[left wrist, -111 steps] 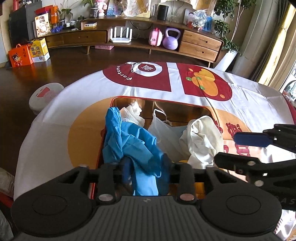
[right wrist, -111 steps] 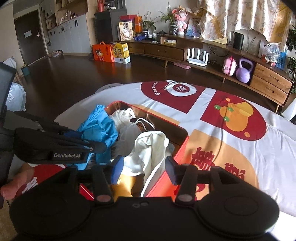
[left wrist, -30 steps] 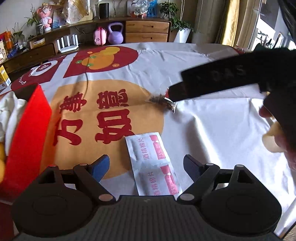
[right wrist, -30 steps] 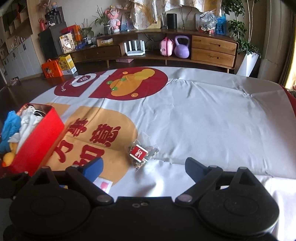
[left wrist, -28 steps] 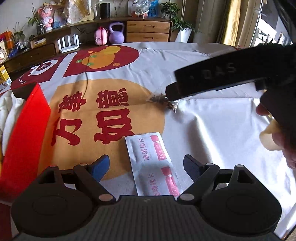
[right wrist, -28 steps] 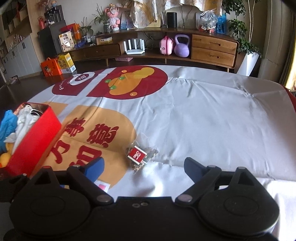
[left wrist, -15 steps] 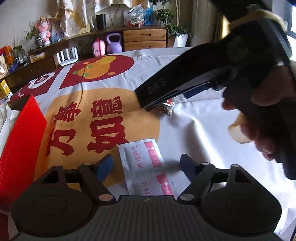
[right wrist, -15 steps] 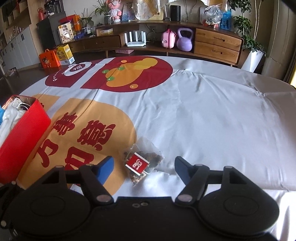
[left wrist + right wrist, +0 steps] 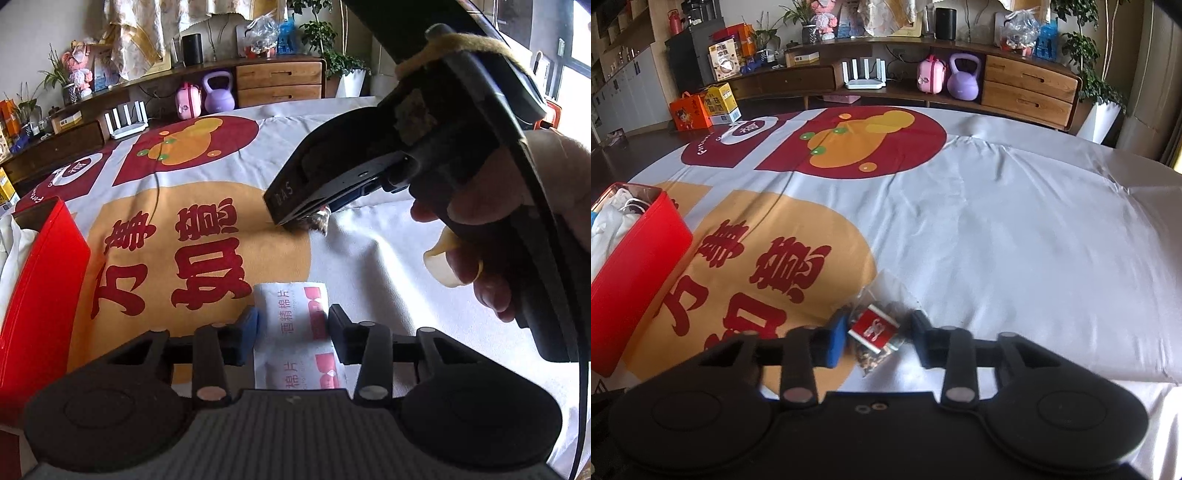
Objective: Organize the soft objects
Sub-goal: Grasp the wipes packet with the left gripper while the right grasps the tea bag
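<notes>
A white wipe packet with pink marks lies flat on the tablecloth between the jaws of my left gripper, which touch its two edges. A clear tea bag with a red label lies on the cloth between the jaws of my right gripper, which close in on its sides. In the left wrist view the right gripper comes down from the upper right onto the tea bag. The red box holding white cloth stands at the left; it also shows in the left wrist view.
The round table carries a white, red and orange printed tablecloth. A hand holds the right gripper's handle. A wooden sideboard with a purple kettlebell stands behind the table.
Both grippers have dropped to the table and their jaws have narrowed, the left around the wipe packet, the right around the tea bag. Earlier they were over the red box.
</notes>
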The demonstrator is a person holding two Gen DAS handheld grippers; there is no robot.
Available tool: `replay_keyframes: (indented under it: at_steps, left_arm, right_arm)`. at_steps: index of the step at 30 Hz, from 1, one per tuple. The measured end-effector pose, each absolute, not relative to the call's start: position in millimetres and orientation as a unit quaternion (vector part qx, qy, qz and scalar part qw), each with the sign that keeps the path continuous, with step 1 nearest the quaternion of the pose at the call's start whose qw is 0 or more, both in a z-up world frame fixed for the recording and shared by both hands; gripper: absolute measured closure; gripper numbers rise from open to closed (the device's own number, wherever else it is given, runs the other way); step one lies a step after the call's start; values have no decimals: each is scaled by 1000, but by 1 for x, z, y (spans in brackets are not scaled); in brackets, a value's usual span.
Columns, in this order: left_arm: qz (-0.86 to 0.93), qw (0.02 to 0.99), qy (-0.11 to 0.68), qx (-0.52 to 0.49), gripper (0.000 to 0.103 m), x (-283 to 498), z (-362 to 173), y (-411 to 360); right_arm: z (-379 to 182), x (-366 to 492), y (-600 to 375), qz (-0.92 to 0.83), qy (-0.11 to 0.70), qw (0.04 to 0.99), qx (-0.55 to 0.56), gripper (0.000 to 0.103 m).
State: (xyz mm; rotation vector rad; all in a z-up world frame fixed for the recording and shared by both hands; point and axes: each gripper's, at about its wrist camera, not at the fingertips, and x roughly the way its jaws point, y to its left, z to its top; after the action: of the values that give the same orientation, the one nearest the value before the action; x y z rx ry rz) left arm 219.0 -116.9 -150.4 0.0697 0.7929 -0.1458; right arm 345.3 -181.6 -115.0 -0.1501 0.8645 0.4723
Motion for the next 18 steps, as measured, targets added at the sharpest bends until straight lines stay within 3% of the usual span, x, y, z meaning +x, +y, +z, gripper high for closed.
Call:
replay_keyframes:
  at_steps: [7,18]
  left_arm:
    - [-80,917,390,18,63,217,-149,-107]
    - [-67,915,397,-1,63,206,-141,-90]
  right_arm:
    - [-110,340,-189,216,407,886,-54,85]
    - [-93,317,-191,229,406,884,-50,85]
